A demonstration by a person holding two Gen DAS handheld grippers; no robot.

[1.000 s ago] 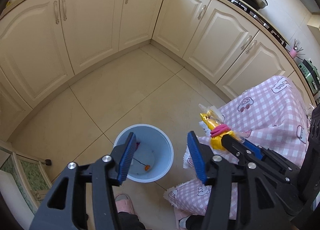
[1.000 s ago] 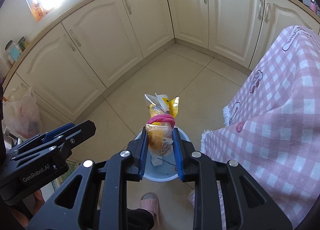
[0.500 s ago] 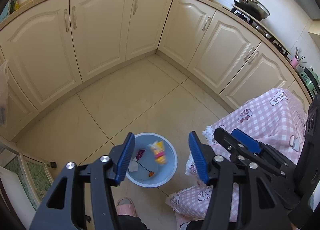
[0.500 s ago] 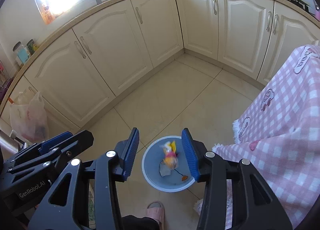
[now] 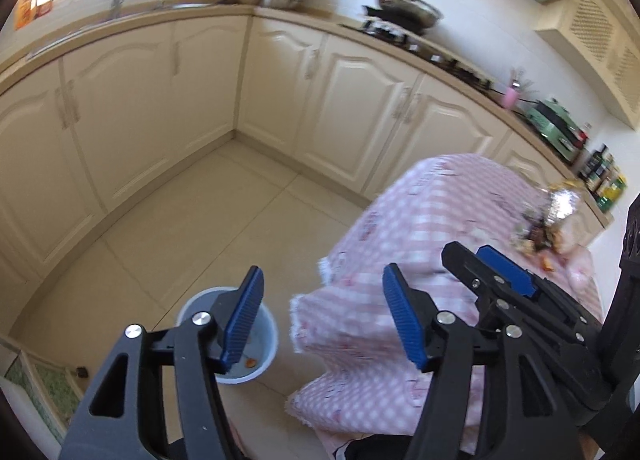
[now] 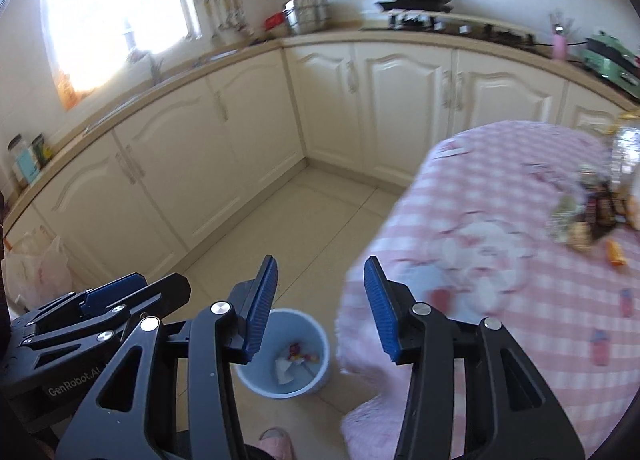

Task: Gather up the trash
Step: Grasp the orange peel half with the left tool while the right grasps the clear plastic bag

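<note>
Trash [image 6: 588, 216] heaped on one table [image 6: 500, 268]; one bin [image 6: 256, 380] below.

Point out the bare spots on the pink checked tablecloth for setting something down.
The tablecloth looks bare across its near and middle stretch, from the fringed edge above the blue bin up to the trash pile. The far right is crowded: wrappers, scraps and an orange bit lie there.
</note>
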